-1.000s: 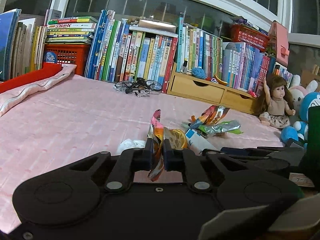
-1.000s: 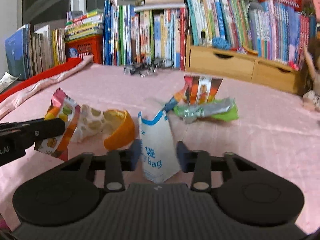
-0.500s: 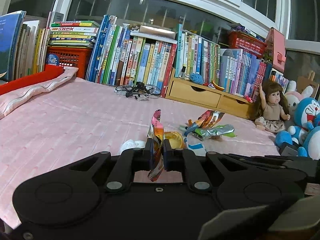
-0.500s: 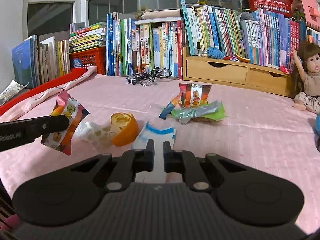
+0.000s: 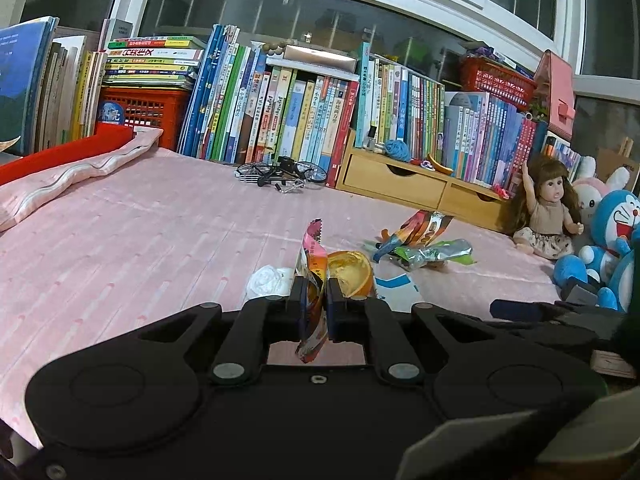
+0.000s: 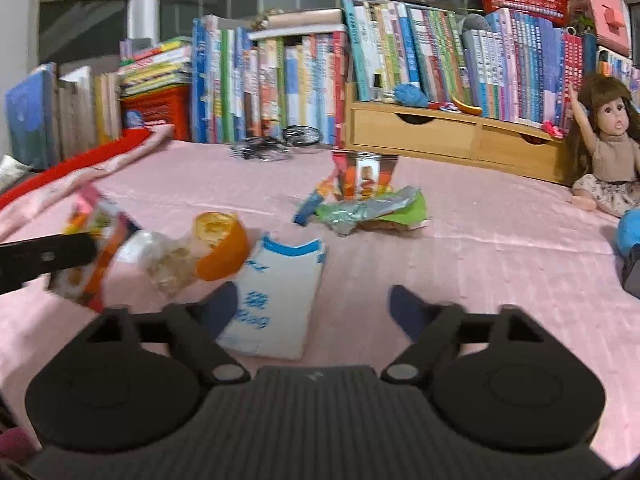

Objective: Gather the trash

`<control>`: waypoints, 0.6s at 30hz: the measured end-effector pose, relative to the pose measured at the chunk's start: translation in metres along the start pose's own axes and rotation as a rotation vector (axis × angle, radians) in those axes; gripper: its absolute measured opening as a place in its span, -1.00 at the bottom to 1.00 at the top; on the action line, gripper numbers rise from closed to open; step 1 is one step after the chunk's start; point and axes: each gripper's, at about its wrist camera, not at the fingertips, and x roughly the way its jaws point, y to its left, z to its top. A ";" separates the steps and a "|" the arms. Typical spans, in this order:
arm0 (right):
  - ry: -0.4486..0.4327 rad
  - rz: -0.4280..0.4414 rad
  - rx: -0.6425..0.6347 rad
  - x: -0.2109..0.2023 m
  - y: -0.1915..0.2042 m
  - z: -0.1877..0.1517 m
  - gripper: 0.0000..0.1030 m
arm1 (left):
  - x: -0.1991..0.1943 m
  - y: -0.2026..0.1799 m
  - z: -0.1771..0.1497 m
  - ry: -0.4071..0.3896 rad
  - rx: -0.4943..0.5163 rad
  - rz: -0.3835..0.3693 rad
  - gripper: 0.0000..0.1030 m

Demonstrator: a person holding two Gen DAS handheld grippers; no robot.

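Observation:
My left gripper is shut on a colourful snack wrapper, held upright above the pink bed cover. The same wrapper shows at the left of the right wrist view, clamped by the left gripper's fingers. My right gripper is open, with a white and blue paper bag lying flat beside its left finger. An orange peel half and a crumpled clear wrapper lie just behind. Farther back sit a green foil wrapper and an orange wrapper.
Rows of books and a wooden drawer unit line the far edge. A toy bicycle lies before the books. A doll and blue plush toys sit at the right. A red-edged pillow lies left.
My right gripper was shut on the white and blue bag half a second ago; it has opened and the bag now lies flat on the cover. The left gripper still holds its wrapper.

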 end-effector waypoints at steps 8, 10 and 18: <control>0.117 0.027 0.010 0.025 0.001 -0.003 0.51 | 0.001 0.002 -0.001 0.003 0.004 0.000 -0.83; 0.095 0.042 0.001 0.020 0.004 -0.004 0.08 | 0.001 0.002 -0.001 0.002 0.003 0.000 -0.83; 0.011 0.014 0.002 0.003 0.004 -0.006 -0.79 | 0.000 0.002 -0.002 -0.007 0.010 -0.001 -0.83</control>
